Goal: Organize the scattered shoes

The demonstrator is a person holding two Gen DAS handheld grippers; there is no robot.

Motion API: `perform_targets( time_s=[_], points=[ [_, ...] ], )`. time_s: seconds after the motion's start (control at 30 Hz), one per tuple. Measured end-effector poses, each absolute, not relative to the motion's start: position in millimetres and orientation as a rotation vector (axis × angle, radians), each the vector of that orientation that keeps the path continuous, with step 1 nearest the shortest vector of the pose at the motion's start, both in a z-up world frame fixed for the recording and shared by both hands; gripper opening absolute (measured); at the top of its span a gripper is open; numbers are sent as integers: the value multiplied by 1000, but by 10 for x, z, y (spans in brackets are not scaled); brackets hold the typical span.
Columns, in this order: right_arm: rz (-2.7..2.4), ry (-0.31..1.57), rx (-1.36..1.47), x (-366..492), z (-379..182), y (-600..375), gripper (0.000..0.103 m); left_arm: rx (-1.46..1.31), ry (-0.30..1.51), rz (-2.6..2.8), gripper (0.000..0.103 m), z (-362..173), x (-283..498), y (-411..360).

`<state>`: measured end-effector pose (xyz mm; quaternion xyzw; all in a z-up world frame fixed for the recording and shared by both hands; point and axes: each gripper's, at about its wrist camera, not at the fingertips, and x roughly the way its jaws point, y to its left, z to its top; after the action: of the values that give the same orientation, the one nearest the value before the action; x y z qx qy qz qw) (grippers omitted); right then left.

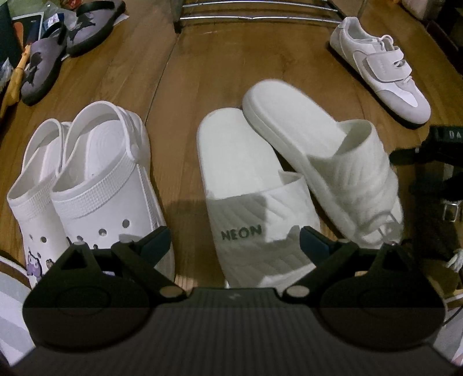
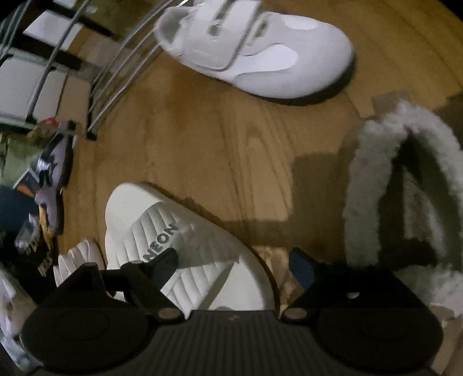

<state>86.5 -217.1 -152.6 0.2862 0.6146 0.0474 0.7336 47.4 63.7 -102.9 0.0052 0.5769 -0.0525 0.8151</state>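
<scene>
Two white slides lie on the wooden floor. The near slide (image 1: 246,179), marked NEON, points its toe between the fingers of my left gripper (image 1: 234,240), which is open and hangs just above it without touching. The second slide (image 1: 341,150) is tilted, its heel resting on the first one's heel, and its toe end is blurred. In the right wrist view this slide (image 2: 179,240) sits between the fingers of my right gripper (image 2: 233,261). The left finger lies on the strap by the lettering, and the gripper is shut on the slide.
A pair of white clogs (image 1: 95,173) stands side by side at the left. A white strap sneaker (image 1: 382,66) (image 2: 260,49) lies near a metal rack (image 1: 254,11). Purple slippers (image 1: 58,49) lie far left, and a dark fleece-lined shoe (image 2: 376,185) lies at the right.
</scene>
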Motion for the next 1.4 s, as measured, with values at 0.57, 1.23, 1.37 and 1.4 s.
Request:
perform_targets(
  time_s=[0.57,1.23,1.37,1.4],
  points=[
    [286,1285,803,963,-1294,-2035,47,-52,1195,-60,99,-948,517,853],
    [364,1598,933,980,-1903,-1713,80,-80,1237,-50,99,-1142,516,889],
    [392,1538,874,731,-1509,-1996,80,-51,1241,-83,99,-1150,496,756],
    [387,1504,838,669,-1356,-2105,80,-43,1243,-93,99,-1154,492,713]
  ],
)
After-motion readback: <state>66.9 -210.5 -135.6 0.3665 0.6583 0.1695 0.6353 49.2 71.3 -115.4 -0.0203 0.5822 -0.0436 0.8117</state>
